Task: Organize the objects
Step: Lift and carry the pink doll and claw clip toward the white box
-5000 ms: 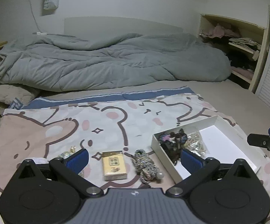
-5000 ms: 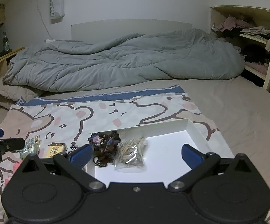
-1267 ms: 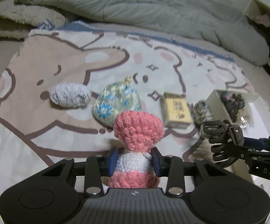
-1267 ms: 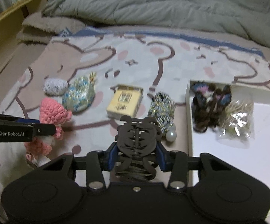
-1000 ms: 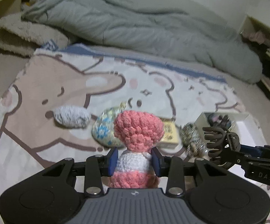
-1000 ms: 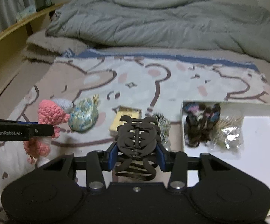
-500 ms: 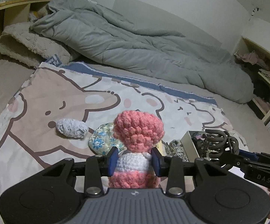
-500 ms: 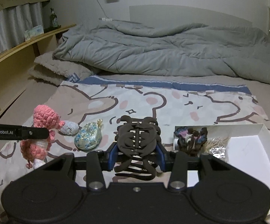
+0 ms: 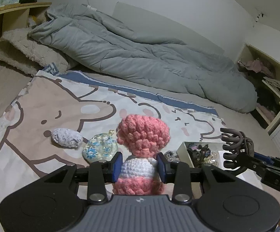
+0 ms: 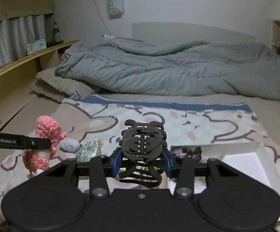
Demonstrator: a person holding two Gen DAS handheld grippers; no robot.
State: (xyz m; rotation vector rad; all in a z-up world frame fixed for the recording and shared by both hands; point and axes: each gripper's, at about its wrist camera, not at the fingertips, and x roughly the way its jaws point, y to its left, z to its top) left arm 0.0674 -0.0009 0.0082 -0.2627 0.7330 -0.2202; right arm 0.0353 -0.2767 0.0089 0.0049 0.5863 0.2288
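Left tongs (image 9: 139, 166), tilted downward above the blanket (image 9: 43, 104), clamp a pink crochet doll (image 9: 142, 135) at its white waist, head projecting past the tips. Below lie a grey pouch (image 9: 66, 140) and floral purse (image 9: 100, 150). Right tongs (image 10: 142, 160), likewise raised, grip a dark hair claw (image 10: 142, 145) upright between their pads; the white box (image 10: 256, 162) sits at the blanket's right edge.

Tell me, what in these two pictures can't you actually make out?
- White box: its near part sits behind the right gripper in the right wrist view.
- Dark hair ties in that box: too small to count.
- Pink crochet doll: its base is hidden by the left gripper.
- Writing on the wall pouch: too blurred.
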